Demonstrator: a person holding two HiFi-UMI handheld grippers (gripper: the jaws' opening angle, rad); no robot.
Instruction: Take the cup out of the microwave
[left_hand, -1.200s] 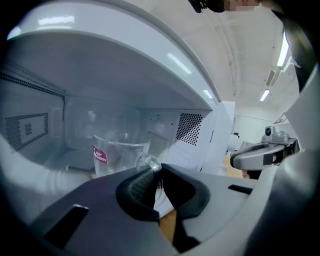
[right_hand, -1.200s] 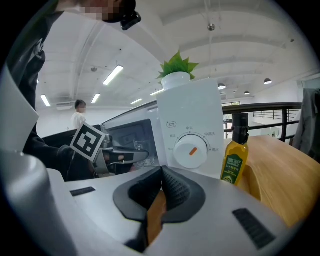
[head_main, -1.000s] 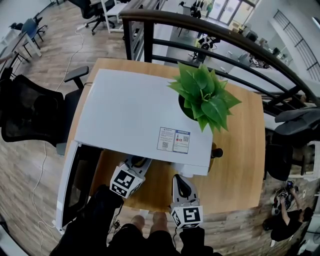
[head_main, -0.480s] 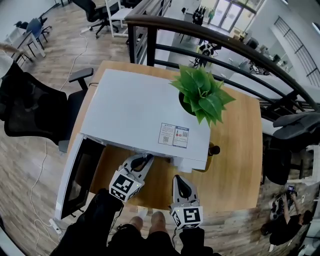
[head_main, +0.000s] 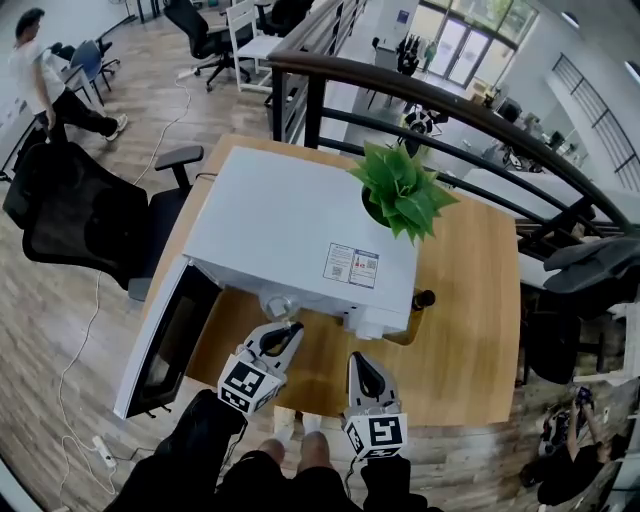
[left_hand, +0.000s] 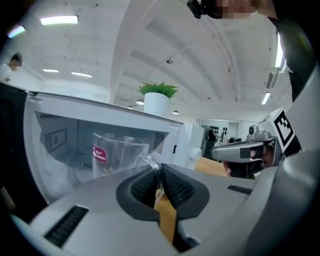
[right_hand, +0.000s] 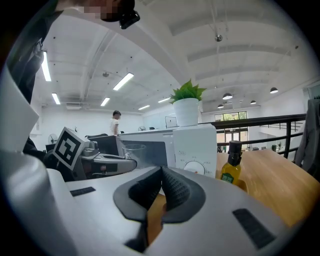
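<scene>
Your white box-shaped microwave (head_main: 290, 220) sits on the wooden table (head_main: 470, 300) with its dark-windowed door (head_main: 170, 335) swung wide to the left. The grey cavity shows nothing inside apart from the cup at its mouth. The clear glass cup (left_hand: 117, 150) with a curved side handle and a small red label is right at the front of that opening. From the head view its rim shows just beyond the front edge of the microwave's top. It looks empty, with the cavity wall visible straight through the glass. Your left gripper (left_hand: 159, 175) has its ribbed black pads pinched almost together on the cup's thin glass handle, and the cup's body stands upright just past the jaw tips. Your right gripper (right_hand: 161, 175) is fully closed with nothing between its pads and sits beside the left one, in front of the control panel. On top of the microwave, a round white pot (left_hand: 156, 103) holds a leafy green plant (head_main: 400, 190). A small dark-capped bottle of yellow oil (right_hand: 231, 167) stands just beside the microwave's right side.
</scene>
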